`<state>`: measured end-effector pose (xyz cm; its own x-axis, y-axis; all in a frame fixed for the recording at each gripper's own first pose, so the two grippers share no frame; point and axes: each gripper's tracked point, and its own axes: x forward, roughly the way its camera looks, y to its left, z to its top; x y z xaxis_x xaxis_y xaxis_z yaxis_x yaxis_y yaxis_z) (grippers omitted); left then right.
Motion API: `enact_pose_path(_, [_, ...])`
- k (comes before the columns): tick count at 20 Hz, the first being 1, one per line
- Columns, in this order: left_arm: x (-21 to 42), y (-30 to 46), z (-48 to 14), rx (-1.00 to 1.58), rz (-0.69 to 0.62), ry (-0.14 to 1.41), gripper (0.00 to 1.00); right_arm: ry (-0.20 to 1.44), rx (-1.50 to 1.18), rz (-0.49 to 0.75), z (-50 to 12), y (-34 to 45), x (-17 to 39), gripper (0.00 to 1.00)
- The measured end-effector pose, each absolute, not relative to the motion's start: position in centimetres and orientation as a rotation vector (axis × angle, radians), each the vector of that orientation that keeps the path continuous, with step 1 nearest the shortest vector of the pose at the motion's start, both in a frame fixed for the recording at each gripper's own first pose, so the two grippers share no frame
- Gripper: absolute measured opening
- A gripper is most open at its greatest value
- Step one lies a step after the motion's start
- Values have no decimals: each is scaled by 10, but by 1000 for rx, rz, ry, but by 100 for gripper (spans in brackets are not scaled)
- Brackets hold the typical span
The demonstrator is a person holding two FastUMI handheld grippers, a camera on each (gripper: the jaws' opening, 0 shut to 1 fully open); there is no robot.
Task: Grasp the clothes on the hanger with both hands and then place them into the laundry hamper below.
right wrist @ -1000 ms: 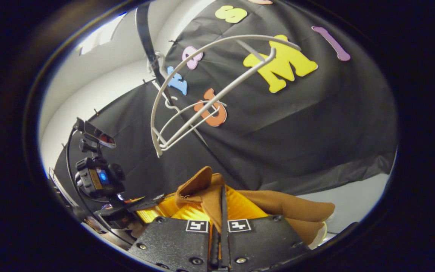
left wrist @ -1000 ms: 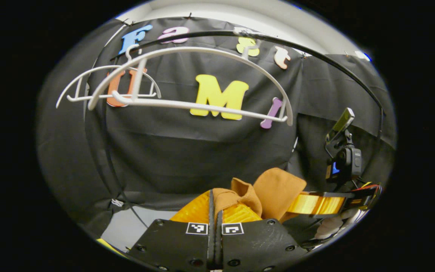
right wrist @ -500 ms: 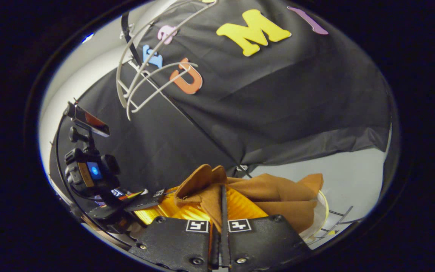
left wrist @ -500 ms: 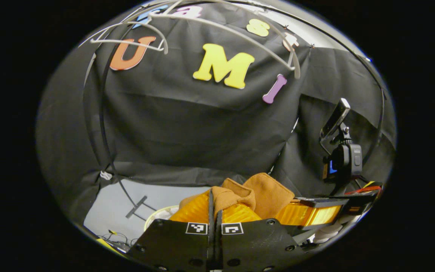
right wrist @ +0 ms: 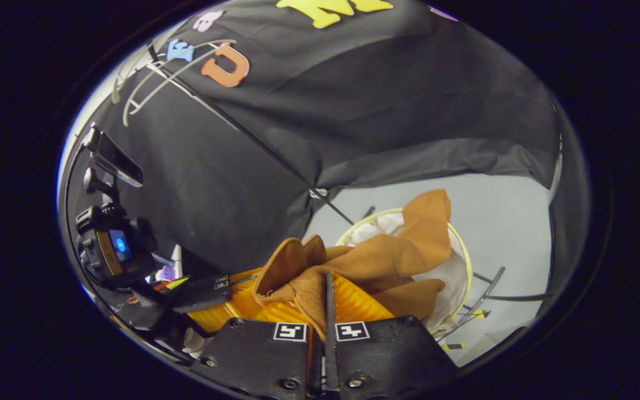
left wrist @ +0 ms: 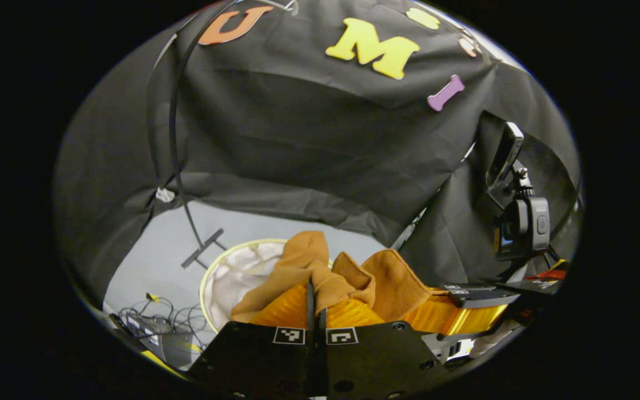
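Note:
A brown garment [left wrist: 303,261] hangs bunched between both grippers, off the hangers. My left gripper [left wrist: 314,297] is shut on one fold of it. My right gripper [right wrist: 328,291] is shut on another fold of the brown garment [right wrist: 386,261]. The laundry hamper [left wrist: 209,280], round with a pale yellow rim and white liner, stands on the floor below; the cloth's loose end dangles over its opening. In the right gripper view the hamper [right wrist: 464,261] sits behind the hanging cloth. The other gripper [left wrist: 478,305] shows at the right of the left gripper view, and the left one [right wrist: 203,297] at the lower left of the right gripper view.
White hangers [right wrist: 148,83] hang bare on a black rail at the upper left of the right gripper view. A black rack pole [left wrist: 178,166] runs down to a foot on the grey floor [left wrist: 159,250]. Cables and a box [left wrist: 153,328] lie left of the hamper.
Both grippers have come down with the garment, away from the hangers, which slid up and out of the left gripper view. The hamper has come into sight below the cloth.

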<state>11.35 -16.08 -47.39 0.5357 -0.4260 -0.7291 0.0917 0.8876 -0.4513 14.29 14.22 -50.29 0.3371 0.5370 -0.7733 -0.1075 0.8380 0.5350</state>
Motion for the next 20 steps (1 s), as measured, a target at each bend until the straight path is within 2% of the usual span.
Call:
enact_pose_path(4, [107, -165, -482, -338, -297, 1034, 0, 1244, 380, 395, -526, 141, 136, 6])
enact_pose_path(5, [108, -164, -482, -334, -286, 1040, 6, 1245, 366, 382, -523, 135, 134, 6])
enact_pose_path(6, [108, -161, -483, -323, -274, 1049, 0, 1254, 349, 373, -527, 134, 134, 5])
enact_pose_path(8, [108, -152, -488, -276, -255, 1055, 0, 1261, 327, 343, -528, 130, 134, 6])
enact_pose_path(10, [108, -146, -490, -228, -268, 1035, 4, 1242, 324, 290, -525, 120, 140, 7])
enact_pose_path(14, [103, -124, -481, -166, -243, 993, 100, 1190, 303, 214, -520, 96, 143, 68])
enact_pose_path(15, [99, -117, -480, -167, -236, 994, 97, 1183, 272, 203, -519, 90, 143, 72])
enact_pose_path(17, [92, -109, -476, -191, -222, 998, 97, 1155, 210, 194, -509, 79, 140, 77])
enact_pose_path(20, [92, -102, -465, -208, -201, 978, 98, 1090, 153, 191, -491, 75, 145, 78])
